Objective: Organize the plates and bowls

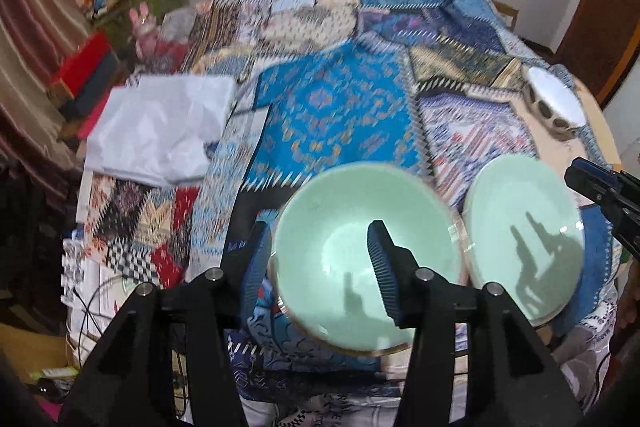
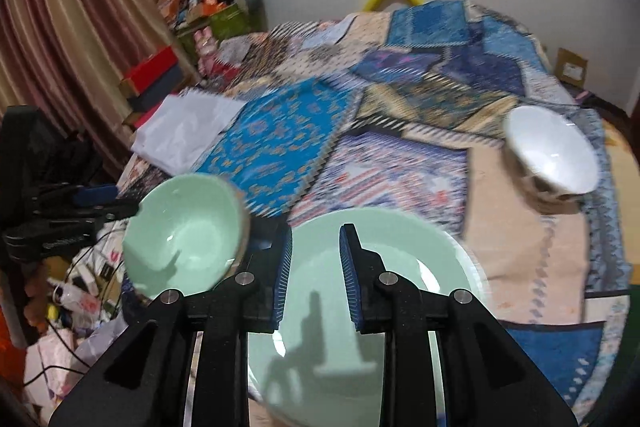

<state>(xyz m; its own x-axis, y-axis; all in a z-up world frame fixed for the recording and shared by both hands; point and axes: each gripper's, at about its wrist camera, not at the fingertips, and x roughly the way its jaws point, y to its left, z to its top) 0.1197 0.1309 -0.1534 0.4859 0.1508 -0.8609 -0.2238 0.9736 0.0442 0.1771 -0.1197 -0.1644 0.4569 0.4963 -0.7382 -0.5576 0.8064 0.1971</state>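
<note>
My left gripper (image 1: 318, 247) straddles the near-left rim of a pale green bowl (image 1: 352, 255), one finger outside and one inside, and holds it tilted above the quilt; it also shows in the right wrist view (image 2: 184, 239). My right gripper (image 2: 316, 267) is open over a pale green plate (image 2: 384, 291), which lies to the bowl's right in the left wrist view (image 1: 524, 235). A white bowl with a patterned outside (image 2: 554, 151) sits at the far right; it also shows in the left wrist view (image 1: 554, 103).
A patchwork quilt (image 1: 332, 115) covers the surface. A folded white cloth (image 1: 160, 131) lies at the left. Red boxes (image 2: 150, 75) and clutter stand by the curtain on the left. Cables and bags lie on the floor at the lower left (image 2: 76, 291).
</note>
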